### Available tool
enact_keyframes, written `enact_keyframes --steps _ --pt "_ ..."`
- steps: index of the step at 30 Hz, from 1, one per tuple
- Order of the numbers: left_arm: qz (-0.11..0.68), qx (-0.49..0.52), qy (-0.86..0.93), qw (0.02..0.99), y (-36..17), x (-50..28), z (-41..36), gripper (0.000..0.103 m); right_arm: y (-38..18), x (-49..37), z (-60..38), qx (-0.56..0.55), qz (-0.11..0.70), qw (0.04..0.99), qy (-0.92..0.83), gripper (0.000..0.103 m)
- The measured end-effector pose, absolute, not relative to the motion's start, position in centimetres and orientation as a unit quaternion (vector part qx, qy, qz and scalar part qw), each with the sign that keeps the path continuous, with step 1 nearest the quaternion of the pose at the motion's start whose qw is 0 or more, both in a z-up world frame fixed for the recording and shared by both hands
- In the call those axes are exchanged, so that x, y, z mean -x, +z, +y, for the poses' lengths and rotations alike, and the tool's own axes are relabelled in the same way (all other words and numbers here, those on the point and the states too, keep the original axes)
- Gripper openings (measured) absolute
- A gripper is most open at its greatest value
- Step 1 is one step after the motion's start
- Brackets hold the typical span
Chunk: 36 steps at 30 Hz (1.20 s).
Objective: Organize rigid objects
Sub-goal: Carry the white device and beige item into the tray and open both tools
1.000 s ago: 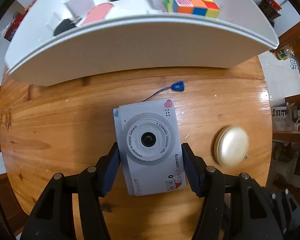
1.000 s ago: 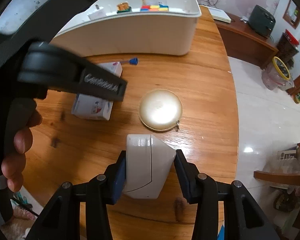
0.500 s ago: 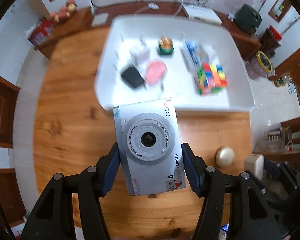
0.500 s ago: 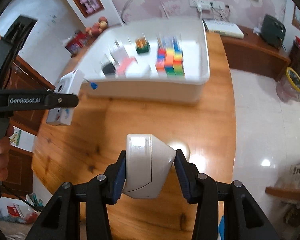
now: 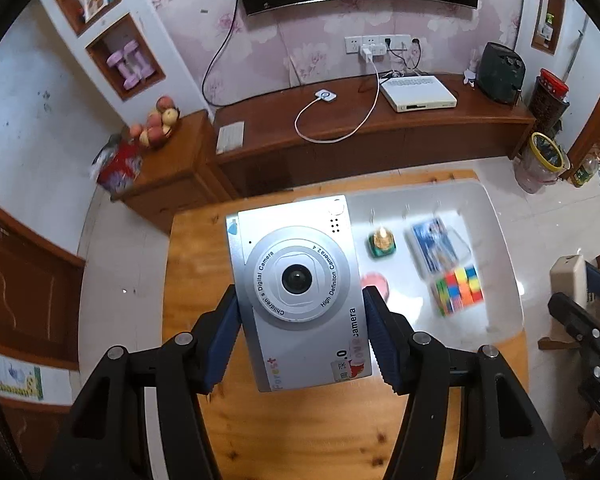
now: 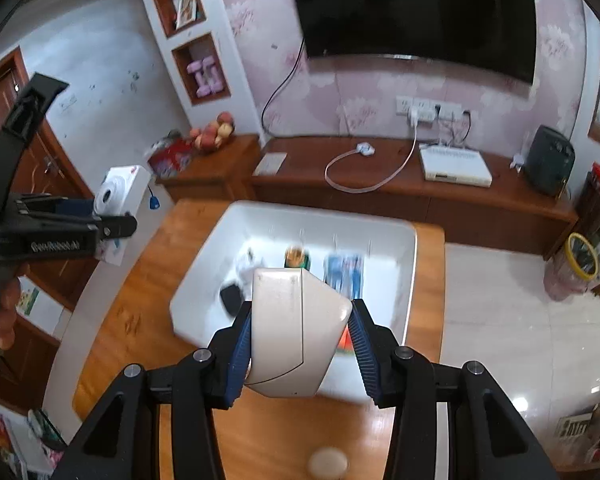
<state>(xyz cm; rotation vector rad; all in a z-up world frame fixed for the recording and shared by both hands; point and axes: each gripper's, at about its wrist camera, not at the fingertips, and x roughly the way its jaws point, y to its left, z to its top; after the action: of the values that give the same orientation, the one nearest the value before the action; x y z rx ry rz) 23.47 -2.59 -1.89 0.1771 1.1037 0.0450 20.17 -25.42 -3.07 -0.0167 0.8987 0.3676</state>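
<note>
- Left hand-held gripper clamps a silver children's digital camera between its blue pads.
- Right hand-held gripper grips a cream angular plastic box above the white plastic bin.

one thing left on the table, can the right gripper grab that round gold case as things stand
Probably not yet: the right gripper has its jaws shut on a cream box, held above the white bin. The round gold case lies free on the table.

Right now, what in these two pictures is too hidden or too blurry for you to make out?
- Left wrist view: the children's camera in the left gripper hides the bin's left part.
- Right wrist view: the cream box in the right gripper covers the bin's near contents; the rest are motion-blurred.
- Round cream case: blurred.
</note>
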Motion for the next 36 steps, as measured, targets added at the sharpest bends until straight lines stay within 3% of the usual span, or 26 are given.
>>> enact_keyframes --steps 5,19,24,36 --pt "0.517 -0.1 0.013 0.85 -4.5 -28.8 -2.5 0.063 -3.6 -23.9 -24.1 0.009 0.438 0.887 0.146 0.047" --pt "0.543 -0.194 -0.055 0.815 -17.0 -36.2 -4.2 0.063 -15.0 -28.5 -18.7 0.062 0.533 0.837 0.109 0.047" --pt "0.547 -0.215 -0.09 0.804 -18.7 -35.8 -4.7 0.063 -17.0 -29.0 -18.0 0.069 0.547 0.828 0.101 0.047" --pt "0.592 -0.158 -0.154 0.776 -19.6 -34.5 -4.5 0.061 -19.6 -30.0 -17.5 0.067 0.569 0.815 0.088 0.048"
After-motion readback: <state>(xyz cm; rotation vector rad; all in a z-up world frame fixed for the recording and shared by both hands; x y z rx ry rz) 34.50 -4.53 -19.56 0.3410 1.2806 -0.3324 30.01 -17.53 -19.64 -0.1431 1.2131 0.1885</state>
